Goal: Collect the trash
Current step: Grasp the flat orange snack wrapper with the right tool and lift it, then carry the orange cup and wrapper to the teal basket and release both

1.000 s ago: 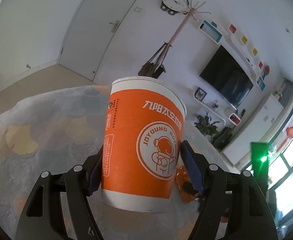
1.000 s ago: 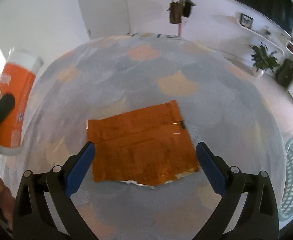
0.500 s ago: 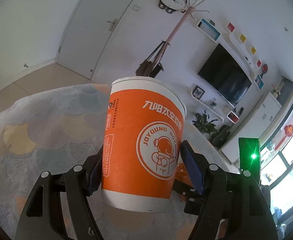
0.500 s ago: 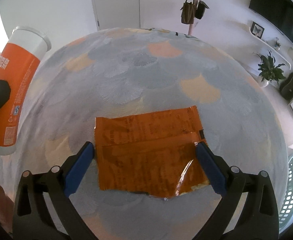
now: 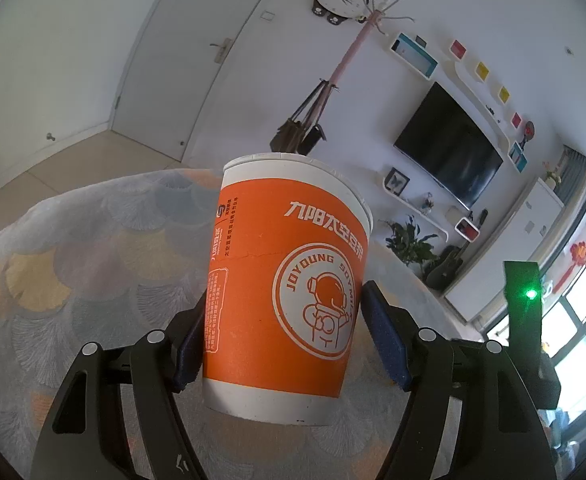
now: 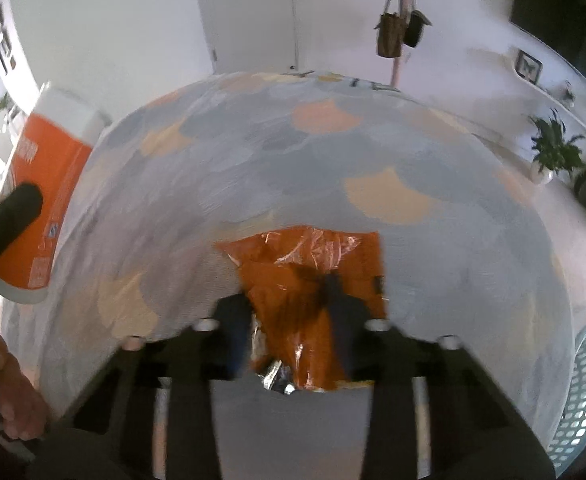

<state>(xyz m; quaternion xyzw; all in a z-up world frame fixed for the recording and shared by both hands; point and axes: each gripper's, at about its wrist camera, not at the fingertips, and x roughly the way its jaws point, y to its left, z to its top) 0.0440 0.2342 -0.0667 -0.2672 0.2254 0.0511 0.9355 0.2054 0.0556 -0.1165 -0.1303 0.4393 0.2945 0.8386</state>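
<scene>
Left hand-held gripper (image 5: 283,344) is clamped on the orange-and-white paper cup (image 5: 285,292), blue pads (image 5: 385,344) pressed on both sides of its lower half; cup is upright, slightly tilted, held off the worktop (image 5: 93,264), which has a scale-pattern cloth in grey, blue and peach. Right hand-held gripper (image 6: 289,320) has its fingers pulled in tight on the crumpled orange wrapper (image 6: 313,280), pinching its near part; the wrapper's far part lies spread toward the middle of the worktop, silver inner foil showing at the near end. Right view is motion-blurred. From the right view the cup sits past the worktop's left edge. A pale green slotted basket (image 6: 585,392) sits low beyond the worktop's right edge.
</scene>
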